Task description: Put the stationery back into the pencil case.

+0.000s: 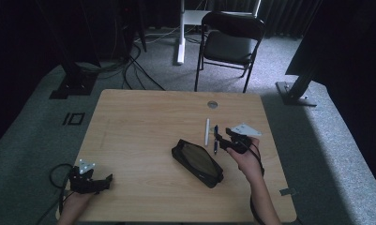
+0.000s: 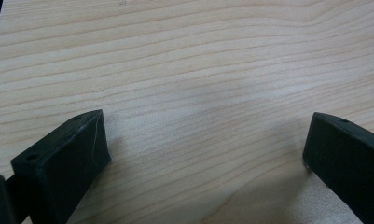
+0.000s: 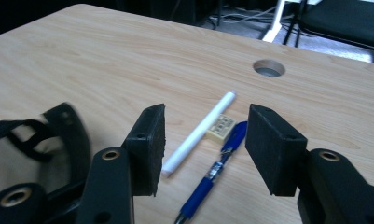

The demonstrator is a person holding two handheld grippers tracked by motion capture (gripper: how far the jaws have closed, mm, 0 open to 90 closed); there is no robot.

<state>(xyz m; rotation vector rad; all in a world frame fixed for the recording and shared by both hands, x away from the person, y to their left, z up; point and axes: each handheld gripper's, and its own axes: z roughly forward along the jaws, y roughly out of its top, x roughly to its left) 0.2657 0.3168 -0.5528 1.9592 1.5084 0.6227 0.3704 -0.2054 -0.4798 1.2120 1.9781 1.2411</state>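
Hovering right gripper (image 3: 203, 144), jaws apart over blue pen (image 3: 212, 175), beside white pen (image 3: 198, 133).

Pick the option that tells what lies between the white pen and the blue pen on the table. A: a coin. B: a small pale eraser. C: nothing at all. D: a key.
B: in the right gripper view a small pale eraser lies in the gap between the white pen and the blue pen, ahead of the right gripper and its open jaws.
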